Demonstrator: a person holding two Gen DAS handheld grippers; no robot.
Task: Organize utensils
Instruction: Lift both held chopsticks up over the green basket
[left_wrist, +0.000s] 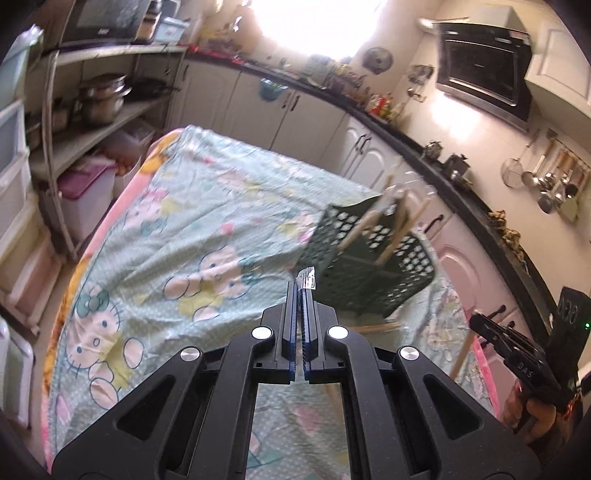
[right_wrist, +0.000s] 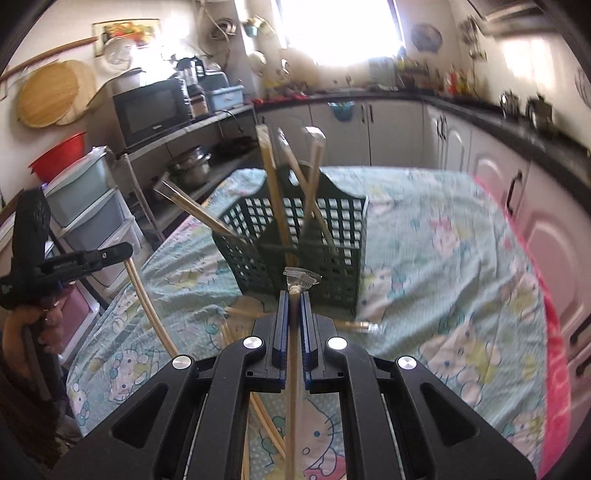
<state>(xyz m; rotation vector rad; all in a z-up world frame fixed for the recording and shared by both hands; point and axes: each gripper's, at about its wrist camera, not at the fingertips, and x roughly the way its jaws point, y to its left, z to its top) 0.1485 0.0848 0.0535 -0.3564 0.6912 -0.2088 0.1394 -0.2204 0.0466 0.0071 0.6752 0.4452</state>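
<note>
left gripper (left_wrist: 303, 295) clamping wrapped chopsticks (left_wrist: 307, 279), right gripper (right_wrist: 294, 299) likewise, green basket (right_wrist: 325, 236) beyond

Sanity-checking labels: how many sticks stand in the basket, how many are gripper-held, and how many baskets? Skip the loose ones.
Sticks standing in basket: 4
Sticks held, one in left gripper, one in right gripper: 2
Baskets: 1
Total: 7

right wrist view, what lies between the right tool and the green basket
Loose wrapped chopsticks lie on the patterned cloth between the right tool and the green basket, seen in the right wrist view.
</note>
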